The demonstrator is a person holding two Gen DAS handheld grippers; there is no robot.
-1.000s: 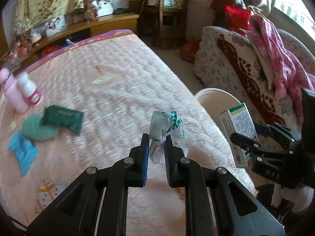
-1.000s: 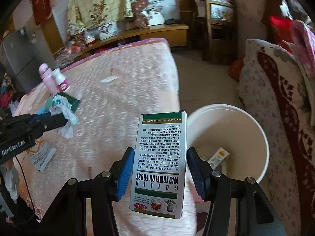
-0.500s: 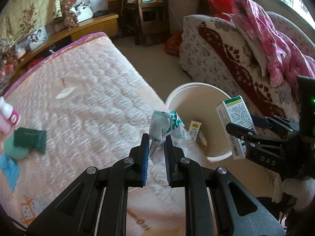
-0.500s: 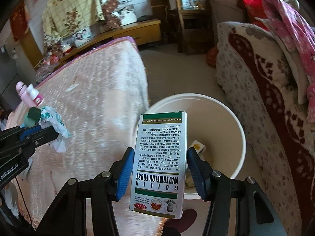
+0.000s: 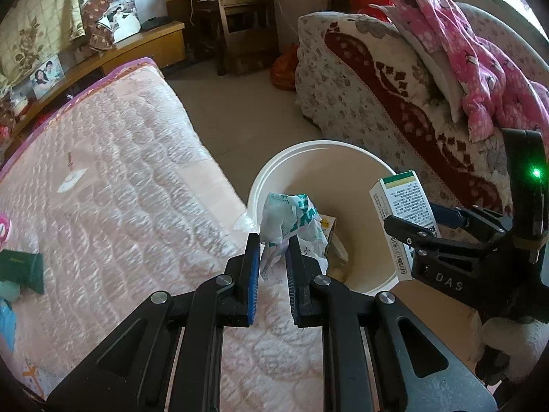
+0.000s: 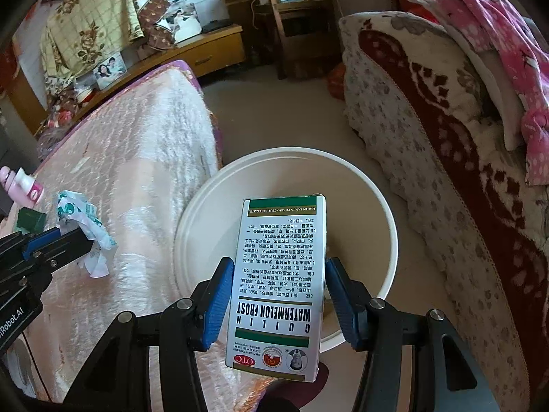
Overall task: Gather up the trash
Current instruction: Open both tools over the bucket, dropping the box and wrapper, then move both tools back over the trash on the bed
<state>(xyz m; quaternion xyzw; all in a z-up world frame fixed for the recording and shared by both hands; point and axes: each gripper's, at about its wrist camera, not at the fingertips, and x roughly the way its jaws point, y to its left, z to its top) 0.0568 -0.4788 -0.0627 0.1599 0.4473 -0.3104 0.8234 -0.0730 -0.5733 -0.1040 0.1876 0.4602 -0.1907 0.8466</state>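
The bed (image 5: pixel 113 185), under a pink quilted cover, fills the left of both views, and its right-hand edge runs down to the floor just beside a white bucket (image 6: pixel 384 206) that serves as the bin. A sofa (image 6: pixel 446 158) with a red and cream throw stands on the far side of the bucket. Inside the bucket, in the left wrist view, a small yellow-cornered carton (image 5: pixel 328 227) already lies against the wall.

The step in hand looks like the drop: both pieces of trash are up off the bed and carried to the bucket. The right claw (image 6: pixel 279 304) is clenched on a white and green medicine box (image 6: pixel 279 285), which it holds upright by its long sides, hanging over the near part of the bucket's mouth. The left claw (image 5: pixel 271 267) is clamped on a crumpled white and green wrapper (image 5: pixel 291 221); seen from the right wrist view, that wrapper (image 6: pixel 82 226) sits above the bed's right-hand edge, beside the bucket rather than over it.

Judging from this, the right claw needs only to part its fingers, perhaps after nudging forward so the box clears the near rim. The left claw should first carry across past the bed edge until the wrapper is over the opening, then let go. More items lie toward the bed's left edge: a dark green packet (image 5: pixel 20 269) and a pink bottle (image 6: pixel 24 185)
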